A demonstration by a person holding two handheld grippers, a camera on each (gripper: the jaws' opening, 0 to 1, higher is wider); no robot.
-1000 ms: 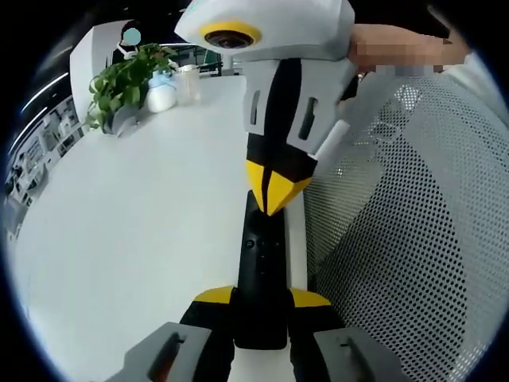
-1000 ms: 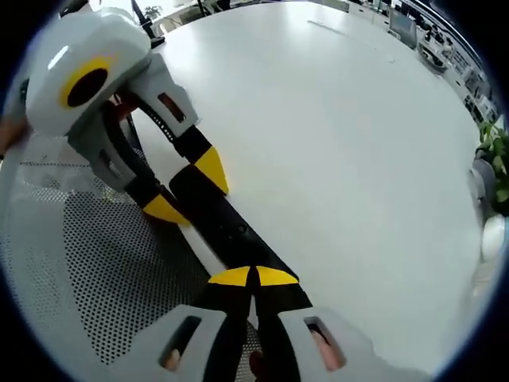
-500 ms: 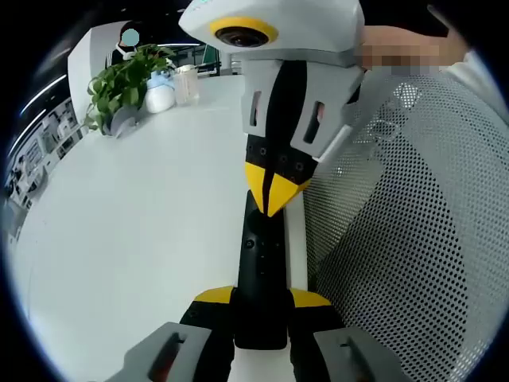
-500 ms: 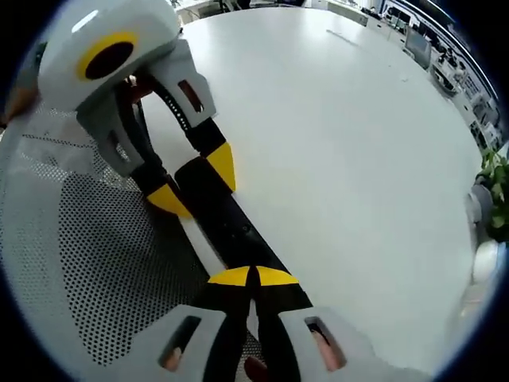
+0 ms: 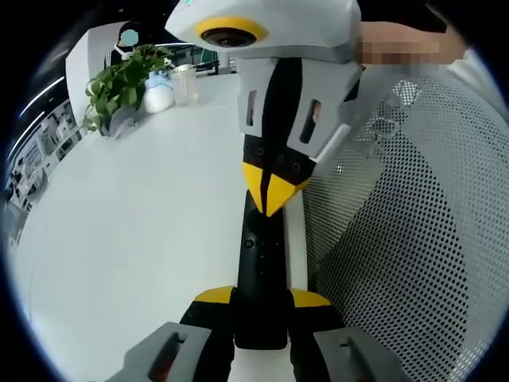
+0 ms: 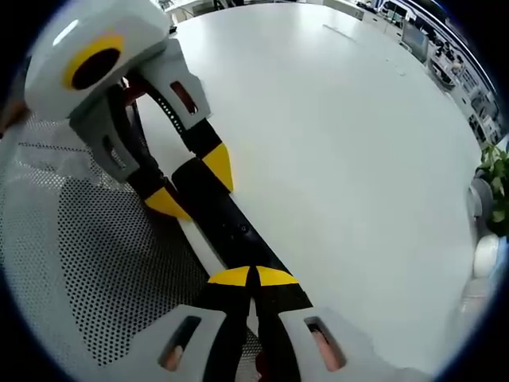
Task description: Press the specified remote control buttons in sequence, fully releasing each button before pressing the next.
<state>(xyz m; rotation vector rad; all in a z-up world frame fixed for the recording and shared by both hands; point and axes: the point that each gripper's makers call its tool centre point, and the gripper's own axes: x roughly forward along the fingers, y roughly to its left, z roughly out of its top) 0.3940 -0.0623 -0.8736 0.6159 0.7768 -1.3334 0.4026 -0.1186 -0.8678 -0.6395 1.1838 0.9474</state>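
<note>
**A:** Where do your two tools stand right now?

**B:** In the left gripper view, your left gripper (image 5: 261,296) clamps the near end of a slim black remote control (image 5: 261,267), one yellow-tipped jaw on each long side. The remote runs from 6 o'clock up toward the centre. It lies at the edge of a white table (image 5: 135,231), with a white perforated mesh surface (image 5: 398,239) just beside it from 2 to 5 o'clock.

**A:** And the other tool?

**B:** Your right gripper (image 5: 274,191) comes down from 12 o'clock with its jaws drawn together into one narrow yellow point. That point rests on or just above the remote's upper face; I cannot tell whether it touches. In the right gripper view, the closed tips (image 6: 252,277) sit at 6 o'clock over the remote (image 6: 227,223), and your left gripper (image 6: 191,185) straddles its far end near 10 o'clock.

**A:** Which step is this?

**B:** It looks like a button press in hand: you steady the remote with one tool and poke with the other. I cannot read which button lies under the tip.

**A:** What does the next move call for?

**B:** Probably lift the point fully clear, so the button releases, before you shift along the remote to the next button. Keep the clamp firm so the remote does not slide off the table edge. A potted plant (image 5: 119,83) and a white bottle (image 5: 159,95) stand well apart at 10 to 11 o'clock.
</note>
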